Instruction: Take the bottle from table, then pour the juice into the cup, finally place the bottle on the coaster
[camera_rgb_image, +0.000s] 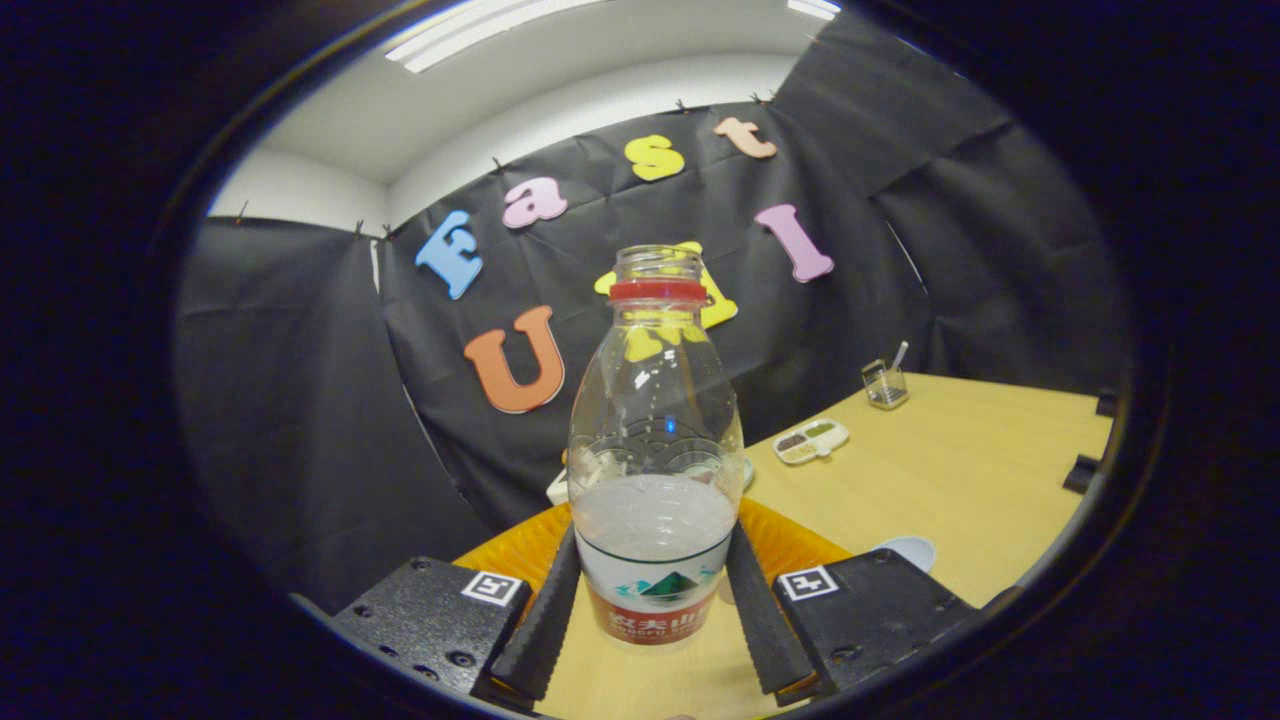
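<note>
While my gripper (655, 610) clamps the bottle (655, 450) (uncapped, partly full), orange coaster (790, 545) just behind, cup (908, 552) beside it.

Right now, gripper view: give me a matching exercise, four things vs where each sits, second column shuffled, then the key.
Things:
1. bottle
2. orange mat
3. divided dish
4. clear holder

Places:
A. far on the table, nearest the black cloth wall
B. between the fingers of the gripper, both pads against its sides
C. on the table, between the bottle and the clear holder
D. just behind the bottle, showing on both sides of it

Pairs: 1-B, 2-D, 3-C, 4-A
</note>
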